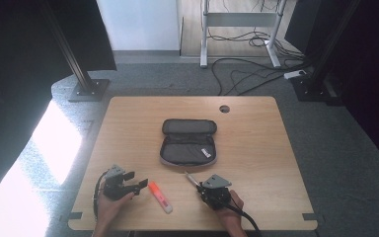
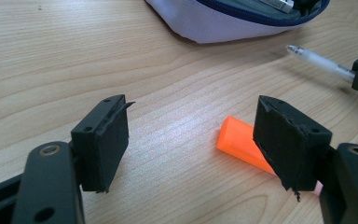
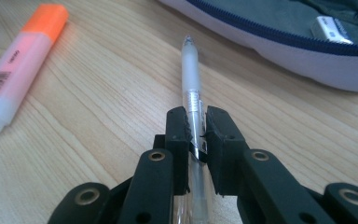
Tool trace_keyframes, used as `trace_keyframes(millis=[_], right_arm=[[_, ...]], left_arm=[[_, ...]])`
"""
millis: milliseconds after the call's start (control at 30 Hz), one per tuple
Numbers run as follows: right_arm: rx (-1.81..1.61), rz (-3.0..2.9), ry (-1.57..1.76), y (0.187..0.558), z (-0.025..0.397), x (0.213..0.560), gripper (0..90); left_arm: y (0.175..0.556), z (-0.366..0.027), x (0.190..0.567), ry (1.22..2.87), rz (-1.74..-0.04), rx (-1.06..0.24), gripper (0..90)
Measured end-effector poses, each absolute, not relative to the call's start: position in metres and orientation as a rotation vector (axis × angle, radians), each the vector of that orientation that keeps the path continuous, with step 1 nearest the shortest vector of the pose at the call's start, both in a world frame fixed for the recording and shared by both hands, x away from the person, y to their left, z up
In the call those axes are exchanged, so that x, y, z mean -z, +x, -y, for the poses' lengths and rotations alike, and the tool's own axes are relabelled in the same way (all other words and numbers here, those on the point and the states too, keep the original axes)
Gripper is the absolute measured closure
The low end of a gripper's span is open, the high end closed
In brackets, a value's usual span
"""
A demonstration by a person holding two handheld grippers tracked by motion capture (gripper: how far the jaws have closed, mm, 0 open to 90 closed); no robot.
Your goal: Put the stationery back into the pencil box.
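On woodgrain table [image 1: 256,148], translucent pen [image 3: 192,88], orange highlighter [image 3: 25,56]

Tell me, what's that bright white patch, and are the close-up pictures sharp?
High view: sunlight glare burns out the floor left of the table. Left gripper view: the pencil case looks soft. Right gripper view: the pen in the right hand-held gripper is fairly sharp; the highlighter blurs slightly.

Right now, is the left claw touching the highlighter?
Apart. In the left gripper view the left claw stands open, bare table between its jaws, and the highlighter lies beyond its right jaw, uncaught.
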State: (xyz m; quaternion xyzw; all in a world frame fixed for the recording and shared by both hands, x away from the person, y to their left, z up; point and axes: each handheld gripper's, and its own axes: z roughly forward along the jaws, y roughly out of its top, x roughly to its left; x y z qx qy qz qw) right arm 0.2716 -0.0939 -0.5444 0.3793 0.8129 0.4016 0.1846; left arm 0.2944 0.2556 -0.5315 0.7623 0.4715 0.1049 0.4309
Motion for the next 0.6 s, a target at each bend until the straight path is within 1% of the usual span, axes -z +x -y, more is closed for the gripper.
trace_keyframes(millis=[600], right_arm=[[-1.242,-2.248,1.045,0.268,0.104,0.526,78.6]], left_arm=[[0.295,-0.256,0.532,1.905,-1.177,-0.258,27.1]])
